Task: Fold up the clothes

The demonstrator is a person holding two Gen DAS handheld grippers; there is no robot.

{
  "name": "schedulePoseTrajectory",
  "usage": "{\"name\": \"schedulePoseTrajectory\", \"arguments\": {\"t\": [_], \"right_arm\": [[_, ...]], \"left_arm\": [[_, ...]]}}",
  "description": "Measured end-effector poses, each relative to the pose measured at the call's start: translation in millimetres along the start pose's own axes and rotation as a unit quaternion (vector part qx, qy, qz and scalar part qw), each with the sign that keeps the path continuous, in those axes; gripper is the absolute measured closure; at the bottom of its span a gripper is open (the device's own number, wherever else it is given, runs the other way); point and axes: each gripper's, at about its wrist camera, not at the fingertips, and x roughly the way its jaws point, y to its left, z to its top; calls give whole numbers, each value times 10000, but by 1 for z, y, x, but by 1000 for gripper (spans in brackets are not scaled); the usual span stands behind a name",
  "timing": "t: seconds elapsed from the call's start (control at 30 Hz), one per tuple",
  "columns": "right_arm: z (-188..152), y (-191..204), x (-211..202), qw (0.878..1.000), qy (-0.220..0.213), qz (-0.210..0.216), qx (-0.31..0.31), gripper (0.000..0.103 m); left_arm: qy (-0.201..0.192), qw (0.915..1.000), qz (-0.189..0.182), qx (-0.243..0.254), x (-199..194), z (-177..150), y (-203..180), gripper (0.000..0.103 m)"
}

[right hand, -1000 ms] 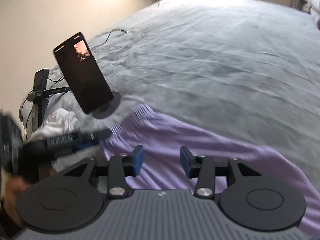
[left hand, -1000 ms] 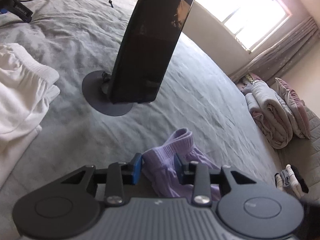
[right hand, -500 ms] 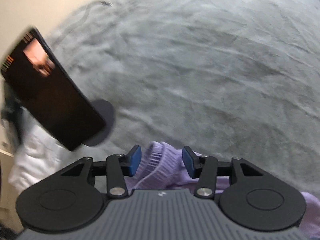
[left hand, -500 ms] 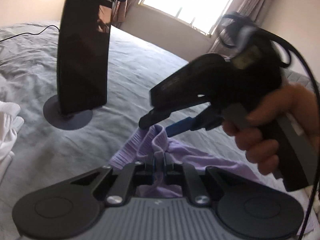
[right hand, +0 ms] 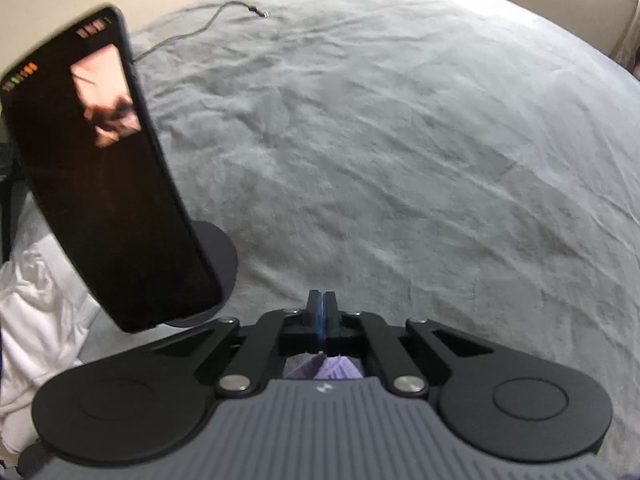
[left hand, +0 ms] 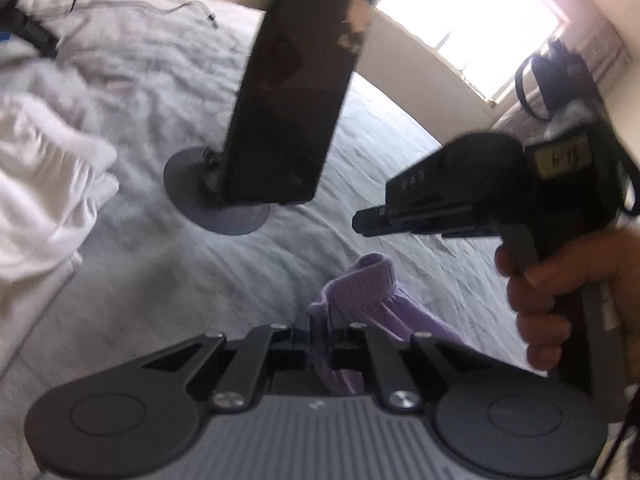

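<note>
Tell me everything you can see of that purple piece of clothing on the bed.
The lilac garment looks like soft knit cloth with a ribbed, elastic-looking band that stands up in a loop. It lies bunched on the grey bedsheet, near the phone stand. The left gripper has its fingers shut on a fold just below the band. In the right wrist view only a small patch shows behind the right gripper, whose fingers are closed; whether they pinch cloth is unclear. What kind of garment it is cannot be told.
</note>
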Motion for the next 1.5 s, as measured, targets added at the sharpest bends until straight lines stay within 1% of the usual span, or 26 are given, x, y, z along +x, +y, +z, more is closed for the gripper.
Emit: {"name": "schedulePoseTrajectory", "arguments": {"t": [0.03, 0.1, 0.17, 0.23, 0.27, 0.3, 0.4, 0.53, 0.63, 0.73, 0.77, 0.83, 0.87, 0.93, 0.97, 1.0, 1.1, 1.2, 1.3, 1.4, 1.5], "right_arm": [[1, -2, 2, 10000, 3, 8, 28, 98], [-2, -10, -4, 9995, -71, 154, 254, 91], [-7, -20, -16, 9983, -145, 317, 469, 89], [-15, -29, -32, 9973, -258, 401, 552, 76], [-21, -34, -40, 9972, -337, 399, 540, 64], [-29, -40, -49, 9971, -420, 375, 510, 63], [-53, -71, -74, 9970, -525, 209, 533, 63], [-82, -123, -106, 9956, -574, -117, 734, 63], [-104, -157, -121, 9930, -517, -69, 1061, 63], [-126, -191, -134, 9892, -454, 7, 1394, 62], [-134, -202, -138, 9877, -433, 32, 1504, 62], [-146, -212, -140, 9868, -407, 135, 1561, 62], [-151, -213, -140, 9872, -408, 169, 1534, 62], [-158, -213, -138, 9884, -396, 250, 1441, 62], [-161, -215, -137, 9891, -383, 290, 1392, 62], [-163, -216, -136, 9900, -369, 284, 1333, 61], [-170, -219, -133, 9926, -329, 229, 1147, 60], [-181, -223, -132, 9943, -350, 178, 993, 60], [-192, -226, -132, 9944, -503, 163, 916, 60], [-195, -229, -130, 9940, -610, 176, 892, 60], [-196, -232, -127, 9936, -675, 242, 873, 60]], "left_arm": [[21, 10000, -41, -47, -2, 1, 1, 94], [10, 9999, -58, -136, -5, 4, 5, 90], [-53, 9998, -50, -165, -8, 6, 7, 87], [-137, 9998, -52, -121, -12, 8, 7, 86], [-192, 9998, -63, -42, -15, 8, 6, 86], [-246, 9997, -74, 37, -17, 9, 4, 86], [-300, 9984, -291, 382, -20, 10, -8, 86], [-176, 9936, -701, 870, -13, 7, -28, 86], [2, 9898, -827, 1164, 1, 2, -42, 86], [155, 9888, -841, 1225, 19, -2, -53, 86], [149, 9891, -770, 1250, 22, -2, -56, 86], [88, 9897, -570, 1309, 26, -2, -62, 86], [-13, 9901, -348, 1362, 26, -2, -63, 86], [-289, 9887, 220, 1455, 25, 0, -65, 86], [-397, 9877, 406, 1456, 24, 1, -66, 86], [-433, 9880, 403, 1426, 21, 3, -66, 86], [-380, 9896, -141, 1377, 11, 1, -78, 86], [-208, 9840, -657, 1646, 10, -11, -101, 86], [336, 9784, -1256, 1609, 25, -25, -121, 86], [914, 9705, -1711, 1430, 49, -38, -138, 86], [1297, 9650, -1944, 1194, 69, -51, -150, 86]]}}
